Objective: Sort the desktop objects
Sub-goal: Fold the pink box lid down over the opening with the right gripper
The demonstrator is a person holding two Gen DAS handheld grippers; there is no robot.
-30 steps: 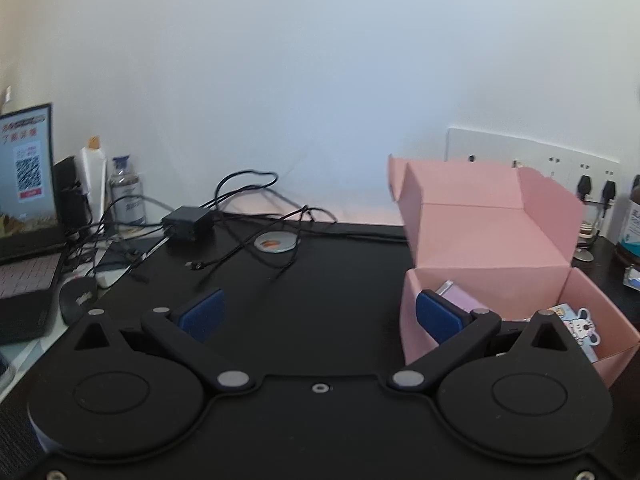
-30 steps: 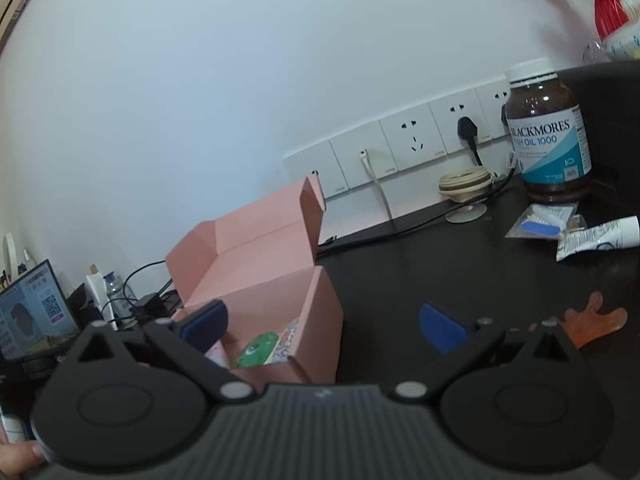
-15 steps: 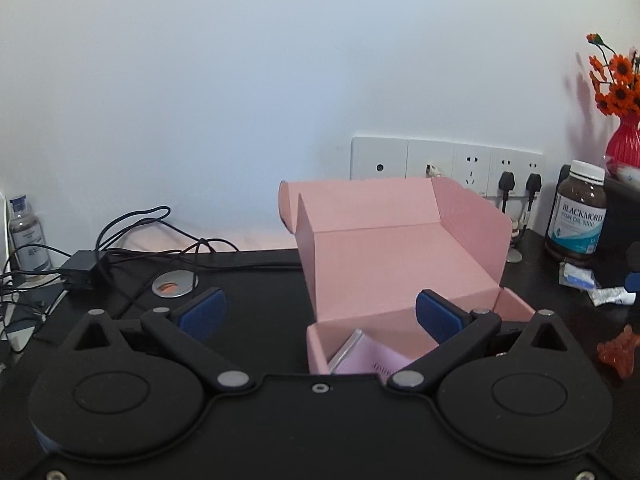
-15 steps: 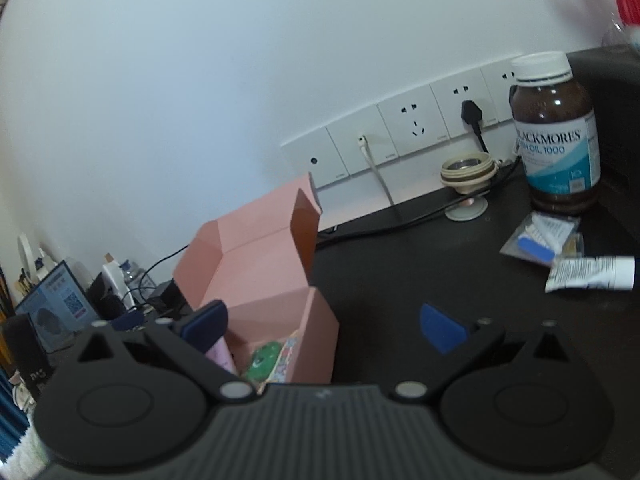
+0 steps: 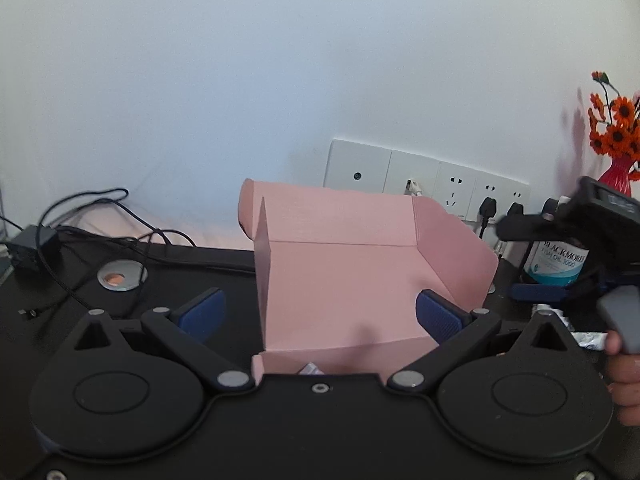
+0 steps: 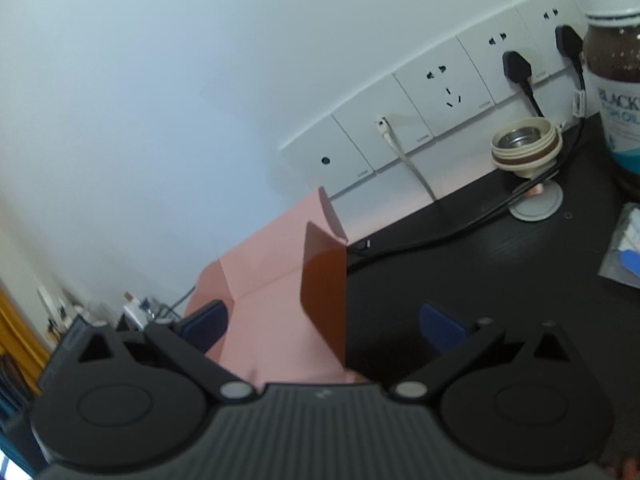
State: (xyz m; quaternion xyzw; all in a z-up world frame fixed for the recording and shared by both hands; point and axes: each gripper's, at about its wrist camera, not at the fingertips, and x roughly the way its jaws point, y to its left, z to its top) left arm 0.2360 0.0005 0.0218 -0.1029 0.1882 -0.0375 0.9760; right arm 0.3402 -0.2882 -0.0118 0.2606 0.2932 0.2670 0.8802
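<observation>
Pink cardboard box (image 5: 340, 276) sits open on the table (image 5: 168, 280) dead ahead of the spread, empty left tongs (image 5: 320, 312), with the right tongs (image 6: 324, 326) also spread, off the box's right flap.

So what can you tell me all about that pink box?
The pink box looks like thin folded cardboard, plain and matte. It is open, with its lid standing up at the back and a side flap sticking up on each side. It sits on the black desk in front of the white wall sockets. Something small and pale peeks out inside. The left hand-held gripper is open, its fingers on either side of the box, not squeezing.
</observation>
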